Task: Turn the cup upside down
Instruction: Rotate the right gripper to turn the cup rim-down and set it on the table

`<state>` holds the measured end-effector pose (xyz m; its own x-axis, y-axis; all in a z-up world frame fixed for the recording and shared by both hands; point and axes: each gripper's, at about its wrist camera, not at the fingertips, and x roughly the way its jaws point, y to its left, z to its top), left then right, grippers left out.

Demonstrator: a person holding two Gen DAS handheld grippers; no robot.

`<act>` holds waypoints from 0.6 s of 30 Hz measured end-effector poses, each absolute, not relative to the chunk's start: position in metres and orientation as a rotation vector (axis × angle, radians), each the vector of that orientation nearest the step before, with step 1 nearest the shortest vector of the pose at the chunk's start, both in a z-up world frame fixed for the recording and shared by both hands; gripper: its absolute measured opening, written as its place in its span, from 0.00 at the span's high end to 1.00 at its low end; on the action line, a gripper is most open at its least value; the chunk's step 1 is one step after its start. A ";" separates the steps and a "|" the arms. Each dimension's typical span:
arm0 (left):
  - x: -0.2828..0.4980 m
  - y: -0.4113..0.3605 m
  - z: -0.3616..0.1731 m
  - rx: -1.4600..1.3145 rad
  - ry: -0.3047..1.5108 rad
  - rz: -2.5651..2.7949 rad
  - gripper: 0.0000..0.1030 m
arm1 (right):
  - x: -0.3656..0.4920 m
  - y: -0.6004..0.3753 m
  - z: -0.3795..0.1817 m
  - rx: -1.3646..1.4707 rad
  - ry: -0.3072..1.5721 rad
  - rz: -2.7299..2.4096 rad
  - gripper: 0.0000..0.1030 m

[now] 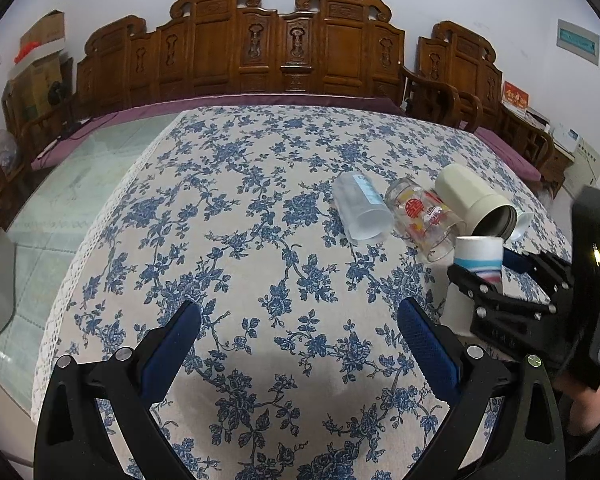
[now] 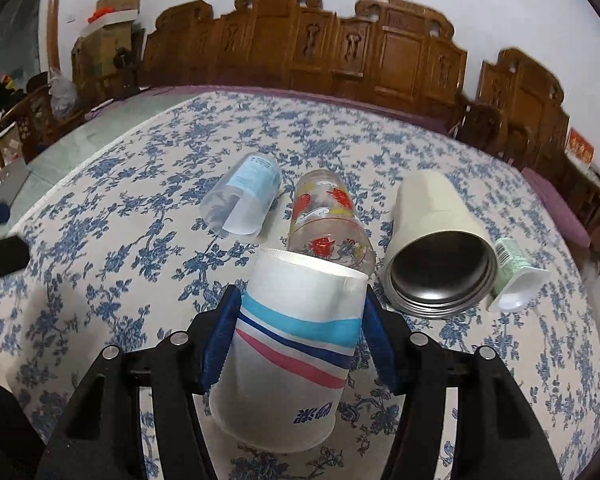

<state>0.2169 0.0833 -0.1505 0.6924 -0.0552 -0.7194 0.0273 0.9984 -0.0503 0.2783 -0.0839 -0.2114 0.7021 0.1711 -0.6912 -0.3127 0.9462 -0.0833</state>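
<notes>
Clamping the paper cup [image 2: 292,344], your right gripper [image 2: 300,320] holds it mouth-down near the bench's [image 1: 260,240] right edge; left gripper [image 1: 300,336] jaws apart. Steel-lined tumbler [image 2: 432,240], printed glass [image 2: 328,220] lie sideways.

Right gripper [image 2: 298,336] clamped on paper cup [image 2: 296,344], blue pads on both sides; cup upside down, base up, rim at tablecloth [image 2: 100,220]. Behind it, lying on sides L to R: clear plastic cup [image 2: 242,200], printed glass [image 2: 328,220], cream steel-lined tumbler [image 2: 436,236] w/ mouth toward cam, small green-label cup [image 2: 518,272] touching tumbler.
</notes>
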 end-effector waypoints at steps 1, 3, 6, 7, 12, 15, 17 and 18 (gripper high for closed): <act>0.217 0.083 -0.150 -0.036 0.805 -0.046 0.08 | 0.272 -0.083 -0.212 -0.210 0.730 0.268 0.40; 0.217 0.083 -0.150 -0.037 0.804 -0.047 0.08 | 0.265 -0.083 -0.212 -0.223 0.716 0.266 0.40; 0.217 0.083 -0.150 -0.033 0.802 -0.049 0.08 | 0.256 -0.083 -0.212 -0.239 0.717 0.264 0.40; 0.217 0.082 -0.150 -0.031 0.802 -0.049 0.08 | 0.255 -0.083 -0.212 -0.234 0.721 0.266 0.40; 0.216 0.082 -0.150 -0.025 0.800 -0.043 0.08 | 0.251 -0.092 -0.219 -0.174 0.772 0.276 0.40; 0.216 0.082 -0.149 -0.025 0.798 -0.042 0.08 | 0.247 -0.094 -0.222 -0.163 0.782 0.279 0.40; 0.216 0.082 -0.149 -0.024 0.798 -0.042 0.08 | 0.246 -0.095 -0.222 -0.150 0.789 0.285 0.32; 0.216 0.082 -0.149 -0.023 0.798 -0.043 0.08 | 0.245 -0.096 -0.222 -0.144 0.790 0.287 0.30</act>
